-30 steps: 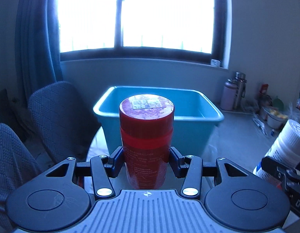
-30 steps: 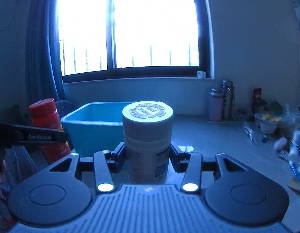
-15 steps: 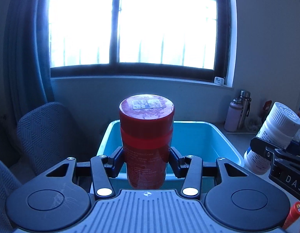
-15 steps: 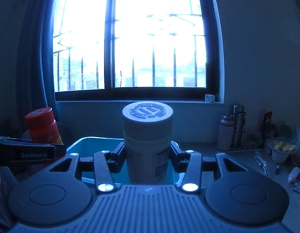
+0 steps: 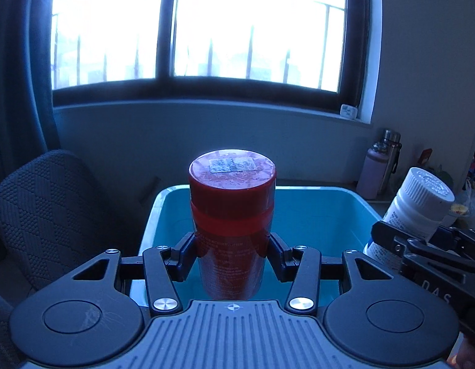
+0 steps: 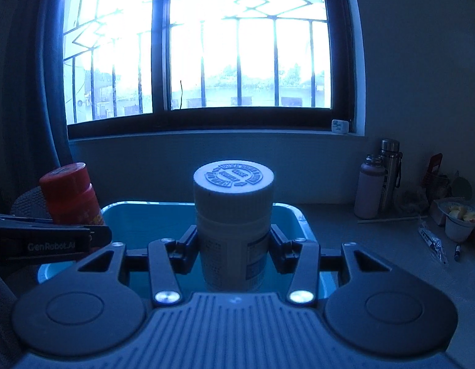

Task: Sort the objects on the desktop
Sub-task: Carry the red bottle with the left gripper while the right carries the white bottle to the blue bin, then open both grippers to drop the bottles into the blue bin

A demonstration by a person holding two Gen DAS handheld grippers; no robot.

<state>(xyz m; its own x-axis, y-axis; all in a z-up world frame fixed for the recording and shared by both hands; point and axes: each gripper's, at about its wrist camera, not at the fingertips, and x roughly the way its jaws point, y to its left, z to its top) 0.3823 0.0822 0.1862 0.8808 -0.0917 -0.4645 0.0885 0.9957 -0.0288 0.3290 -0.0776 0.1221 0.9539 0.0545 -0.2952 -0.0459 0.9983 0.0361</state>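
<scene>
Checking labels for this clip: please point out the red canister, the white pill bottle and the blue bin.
red canister [image 5: 231,240], left wrist view, on its side wall below the lid.
white pill bottle [image 6: 233,236], right wrist view, on its body under the cap.
blue bin [image 5: 317,215], left wrist view, on its inner back wall.

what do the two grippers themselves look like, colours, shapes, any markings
Both the left gripper and the right gripper are matte black: a ribbed grey centre plate, round discs at each side, triangular cut-outs, silver screws, short black fingers. White GenRobot.AI lettering marks the left one's side. No cables or sleeves show.
</scene>
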